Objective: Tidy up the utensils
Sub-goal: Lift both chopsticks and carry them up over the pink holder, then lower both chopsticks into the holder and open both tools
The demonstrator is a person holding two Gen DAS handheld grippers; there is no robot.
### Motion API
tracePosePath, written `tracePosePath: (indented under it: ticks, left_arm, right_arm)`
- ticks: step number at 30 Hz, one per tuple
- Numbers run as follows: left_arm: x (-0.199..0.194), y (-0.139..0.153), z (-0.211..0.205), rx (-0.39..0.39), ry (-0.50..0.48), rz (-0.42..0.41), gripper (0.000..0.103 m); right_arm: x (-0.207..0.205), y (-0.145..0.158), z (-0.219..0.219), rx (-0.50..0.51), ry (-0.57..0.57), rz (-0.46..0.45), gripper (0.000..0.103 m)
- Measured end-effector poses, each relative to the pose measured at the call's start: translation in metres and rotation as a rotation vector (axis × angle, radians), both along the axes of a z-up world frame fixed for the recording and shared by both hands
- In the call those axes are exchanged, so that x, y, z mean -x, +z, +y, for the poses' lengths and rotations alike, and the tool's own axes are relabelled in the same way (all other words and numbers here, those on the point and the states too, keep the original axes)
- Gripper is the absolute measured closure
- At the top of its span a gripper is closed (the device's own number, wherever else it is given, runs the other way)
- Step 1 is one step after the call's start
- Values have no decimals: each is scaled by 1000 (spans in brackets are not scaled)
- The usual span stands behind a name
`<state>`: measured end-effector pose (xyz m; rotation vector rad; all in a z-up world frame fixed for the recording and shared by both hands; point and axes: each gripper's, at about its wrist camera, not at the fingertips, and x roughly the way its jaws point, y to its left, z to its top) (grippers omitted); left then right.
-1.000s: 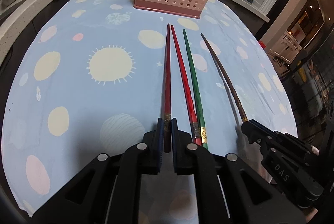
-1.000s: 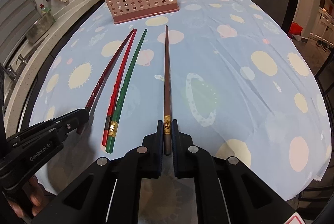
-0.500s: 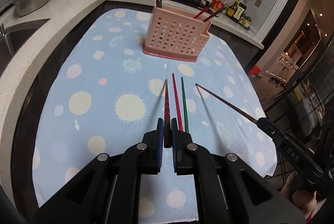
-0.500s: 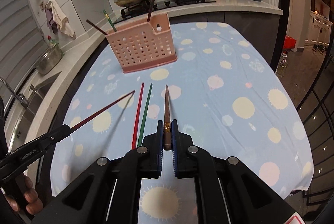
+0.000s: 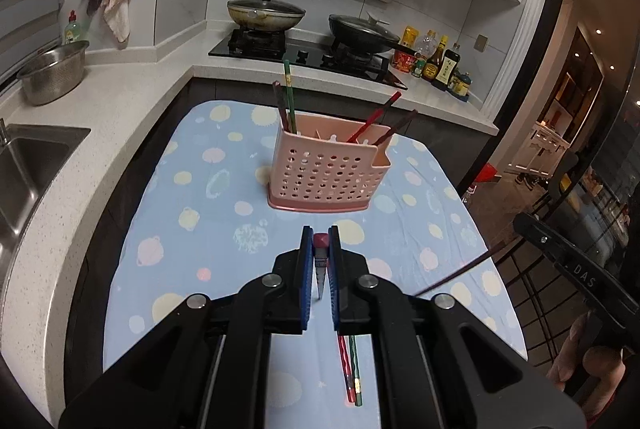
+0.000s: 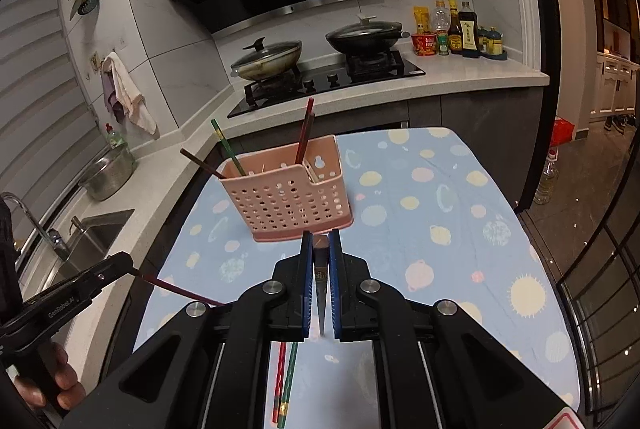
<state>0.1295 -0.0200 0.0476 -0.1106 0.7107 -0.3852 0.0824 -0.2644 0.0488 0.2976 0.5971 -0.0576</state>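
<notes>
My left gripper (image 5: 320, 233) is shut on a dark red chopstick (image 5: 320, 269), held above the table with its thin tip hanging down toward me. My right gripper (image 6: 321, 235) is shut on a brown chopstick (image 6: 321, 281) in the same way. Each gripper shows in the other's view, the right gripper (image 5: 534, 227) with the brown chopstick (image 5: 452, 279) slanting down, the left gripper (image 6: 120, 265) with the dark red chopstick (image 6: 180, 289). A pink perforated basket (image 5: 326, 173) (image 6: 286, 197) stands ahead on the spotted blue cloth and holds several chopsticks. A red chopstick (image 5: 345, 365) and a green chopstick (image 5: 355, 369) lie side by side on the cloth below.
A white counter wraps the table's left and far sides, with a sink (image 5: 28, 165), a steel bowl (image 5: 52, 77), a hob with two lidded pans (image 5: 266, 15) and sauce bottles (image 5: 440, 63). The table's right edge drops to a dark floor. A hand (image 6: 48, 377) grips the left tool.
Both grippers have risen well above the cloth, each carrying its chopstick. The chopsticks left the cloth and now hang tip-down. The red and green ones stayed where they lay.
</notes>
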Motion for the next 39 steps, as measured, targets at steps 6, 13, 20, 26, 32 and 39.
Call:
tracePosePath:
  ticks: [6,13,20,26,32,39]
  left_arm:
    - [-21,24,-8,-4,-10,-59,96]
    - [-45,77,-18,11,-26,-178,96]
    - [-85,132,-30,2,-4,-291,96]
    - [-128,146,-34,16,20,-318,96]
    - [-162,128,-45,-23,36,-303,96]
    - [-187,94,-55,-54,32,-230,96]
  right_arm:
    - [-21,24,-4,-33,29,-56,96]
    - [-57,72,-13,-115,74,-160,96]
    - [-106,118,-11,-92,90,-250,96]
    - [-151,127,-11,-62,74,-276,96]
    - [-192,99,-13,-46,57,-212,96]
    - [-222,58,-9,-1,69,-99,96]
